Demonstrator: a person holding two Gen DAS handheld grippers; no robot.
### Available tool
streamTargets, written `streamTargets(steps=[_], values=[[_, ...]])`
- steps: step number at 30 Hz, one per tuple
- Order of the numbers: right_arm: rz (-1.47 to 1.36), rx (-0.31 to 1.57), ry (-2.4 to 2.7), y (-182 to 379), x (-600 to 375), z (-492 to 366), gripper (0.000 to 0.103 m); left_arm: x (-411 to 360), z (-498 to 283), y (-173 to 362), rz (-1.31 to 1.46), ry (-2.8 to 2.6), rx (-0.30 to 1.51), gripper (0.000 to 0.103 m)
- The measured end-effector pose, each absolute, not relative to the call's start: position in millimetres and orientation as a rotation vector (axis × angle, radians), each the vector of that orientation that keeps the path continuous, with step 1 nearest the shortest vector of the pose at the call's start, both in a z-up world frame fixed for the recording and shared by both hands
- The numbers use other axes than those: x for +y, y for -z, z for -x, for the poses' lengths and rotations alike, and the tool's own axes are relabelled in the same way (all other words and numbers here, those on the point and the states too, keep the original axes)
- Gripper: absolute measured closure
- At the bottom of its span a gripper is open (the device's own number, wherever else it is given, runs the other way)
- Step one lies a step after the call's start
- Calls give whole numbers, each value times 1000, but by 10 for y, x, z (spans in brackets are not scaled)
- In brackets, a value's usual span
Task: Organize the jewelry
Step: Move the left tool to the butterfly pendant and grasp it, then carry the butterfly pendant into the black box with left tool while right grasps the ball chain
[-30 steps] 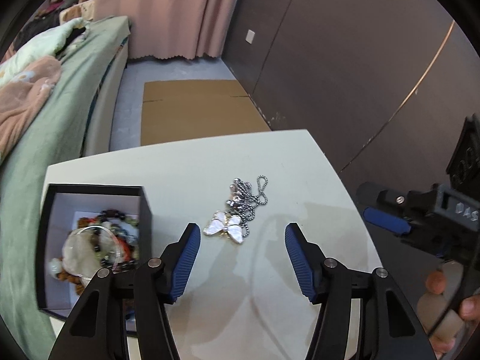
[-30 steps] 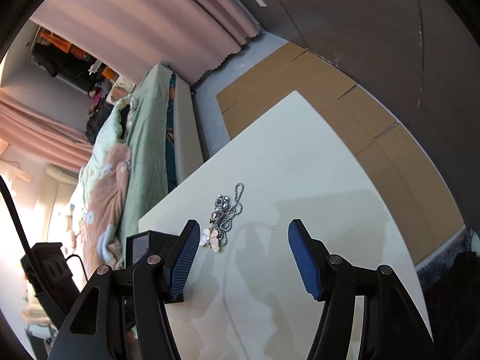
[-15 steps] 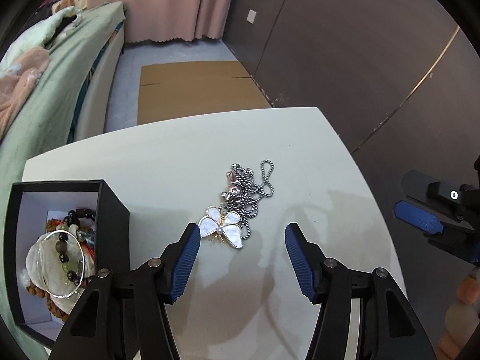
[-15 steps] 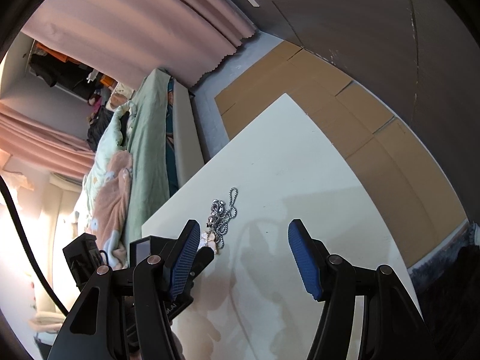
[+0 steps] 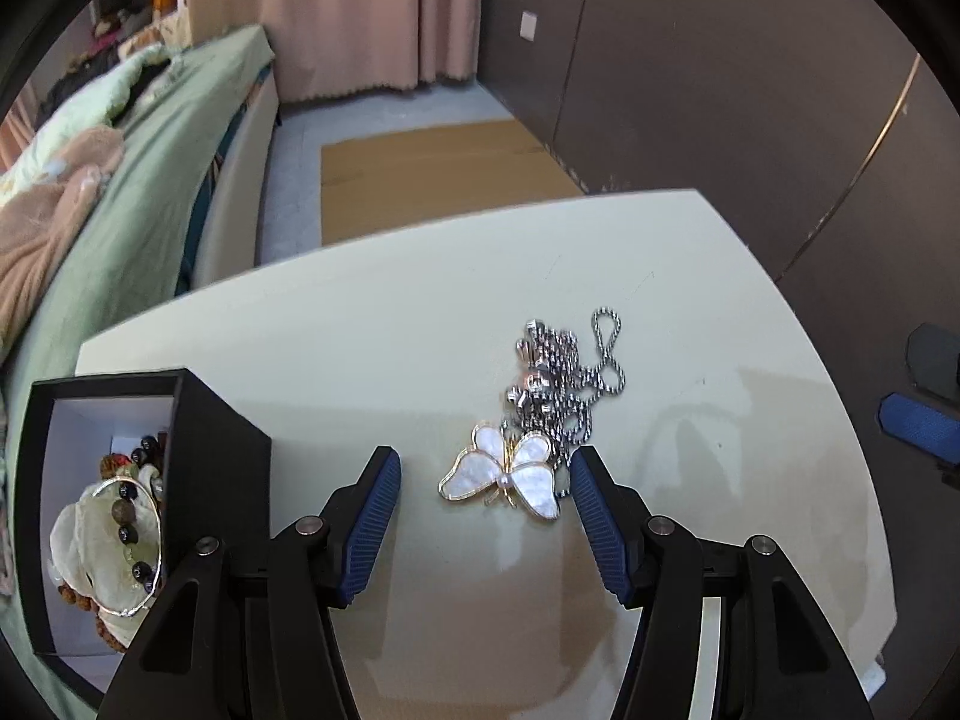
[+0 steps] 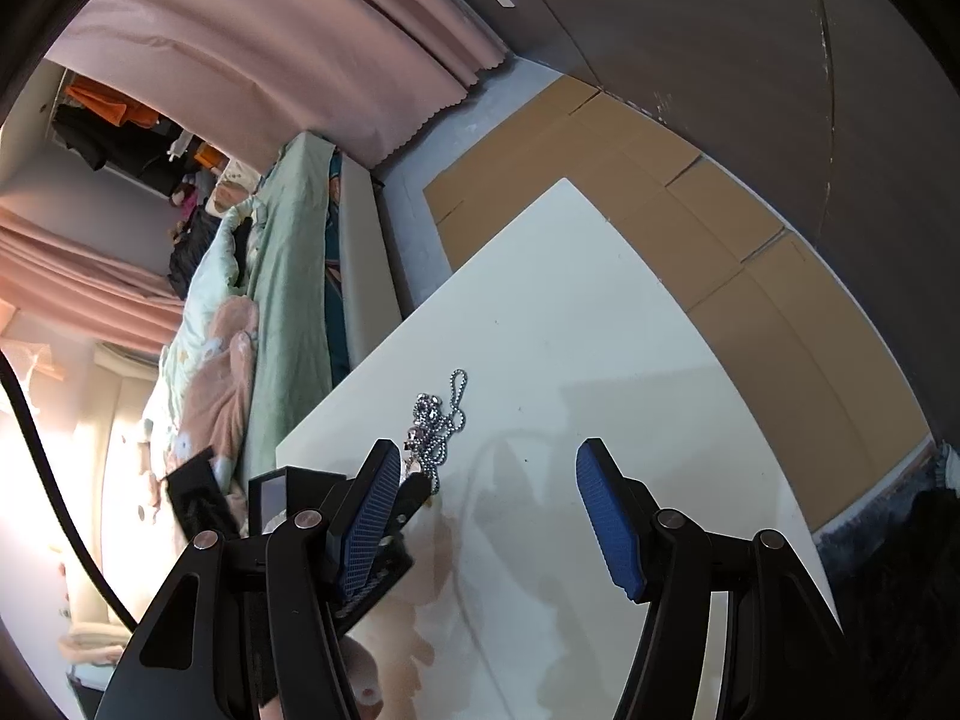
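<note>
Hovering over white table (image 5: 372, 336), left gripper (image 5: 483, 483) has jaws spread, nothing pinched. Butterfly pendant (image 5: 503, 473) (pearly white wings, gold rim) lies flat on table between the two blue pads (image 5: 373, 516), touching neither. Silver ball chain (image 5: 564, 372) lies bunched just beyond pendant, one loop trailing toward far right.

Left wrist view only: black jewelry box (image 5: 216, 450) open at table's left edge, white inside, holding beaded bracelets (image 5: 129, 510) + a thin silver bangle (image 5: 135, 546) over a pale shell-like piece. Pendant sits well right of box, apart from it. Blue pad of right gripper (image 5: 918, 429) pokes in at right edge; jaw state not readable from there.

Right wrist view: right gripper (image 6: 486, 507) also spread, empty, above bare tabletop (image 6: 600, 312). Chain (image 6: 441, 420) visible ahead-left of its left pad; pendant mostly hidden behind that pad + the left gripper's finger, so wing detail not visible here. Box (image 6: 282, 489) seen only as a dark corner behind left finger; contents not visible.

Background, both views: bed w/ green cover (image 5: 150, 180), pink curtain (image 6: 270, 36), flattened cardboard on floor (image 6: 690, 198).
</note>
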State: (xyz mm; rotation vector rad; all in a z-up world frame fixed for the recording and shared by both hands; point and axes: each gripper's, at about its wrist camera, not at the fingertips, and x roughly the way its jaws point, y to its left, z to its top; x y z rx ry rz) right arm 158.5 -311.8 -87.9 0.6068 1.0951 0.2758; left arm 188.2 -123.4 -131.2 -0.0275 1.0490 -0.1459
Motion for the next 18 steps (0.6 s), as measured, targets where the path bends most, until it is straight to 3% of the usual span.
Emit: streamTargets(steps=[6, 9, 18], values=[[-598, 1098, -275, 887, -3108, -1584, 41, -1254, -1857, 1340, -3, 148, 1021, 44], [-594, 1105, -276, 899, -3103, -1590, 41, -1226, -1853, 1326, -1, 150, 1018, 63], [-560, 1118, -285, 922, -3001, -1622, 41, -1111, -1810, 1182, 92, 211, 1027, 62]])
